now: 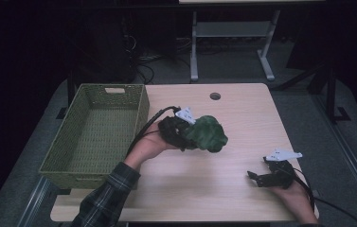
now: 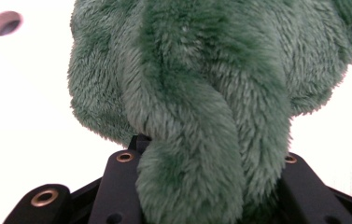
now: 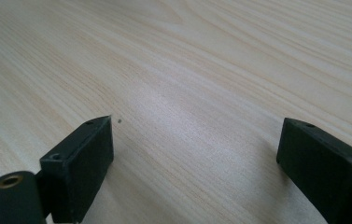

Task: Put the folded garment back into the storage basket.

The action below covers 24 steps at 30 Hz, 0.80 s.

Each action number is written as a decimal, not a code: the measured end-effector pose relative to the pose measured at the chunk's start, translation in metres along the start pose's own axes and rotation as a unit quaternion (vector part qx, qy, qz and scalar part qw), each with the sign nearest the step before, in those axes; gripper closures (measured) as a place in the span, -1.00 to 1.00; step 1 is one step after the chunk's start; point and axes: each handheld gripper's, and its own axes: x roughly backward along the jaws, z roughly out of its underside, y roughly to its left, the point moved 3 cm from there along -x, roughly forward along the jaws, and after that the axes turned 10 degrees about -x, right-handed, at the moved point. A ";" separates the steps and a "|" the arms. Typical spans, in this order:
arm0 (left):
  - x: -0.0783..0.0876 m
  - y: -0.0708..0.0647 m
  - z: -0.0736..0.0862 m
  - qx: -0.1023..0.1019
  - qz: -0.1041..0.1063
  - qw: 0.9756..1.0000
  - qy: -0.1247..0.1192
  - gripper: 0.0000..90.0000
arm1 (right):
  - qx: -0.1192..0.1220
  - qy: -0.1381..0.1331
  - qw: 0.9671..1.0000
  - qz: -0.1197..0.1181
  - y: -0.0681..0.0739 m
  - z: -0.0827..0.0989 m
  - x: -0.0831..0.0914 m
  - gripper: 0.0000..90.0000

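- The left gripper [image 1: 185, 135], at frame centre in the high view, was clamped on a green plush toy [image 1: 206, 134], its bulk jutting right of the jaws.
- The woven basket [image 1: 138, 111] sat just left of that hand, nearer it than the right gripper [image 1: 254, 178], which rested wide and empty at lower right.

A: Where is the left hand-held gripper [image 1: 196, 134]?

B: Out over the middle of the surface [image 1: 242, 118], on a forearm in a plaid sleeve [image 1: 107, 196] that reaches in from the lower left. Its jaws are clamped on a green plush toy [image 2: 201, 93], the fur bulging between them.

A: And the right hand-held gripper [image 3: 194, 154]?

B: Low at the near right edge, the hand [image 1: 297, 196] behind it. Its jaws stand wide apart with nothing between them, pointing leftward across the surface.
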 end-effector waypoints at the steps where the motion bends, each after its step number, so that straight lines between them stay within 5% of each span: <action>1: 0.005 0.001 0.001 0.002 -0.003 1.000 -0.001 0.37 | -0.001 0.000 1.000 0.000 0.000 0.000 0.000 -0.76; 15: 0.085 0.016 0.030 0.027 -0.063 0.998 -0.008 0.36 | -0.003 0.000 1.000 0.002 0.000 0.000 0.000 -0.76; 24: 0.129 0.025 0.058 0.058 -0.107 0.992 -0.015 0.36 | -0.003 0.000 1.000 0.003 0.000 0.000 0.000 -0.76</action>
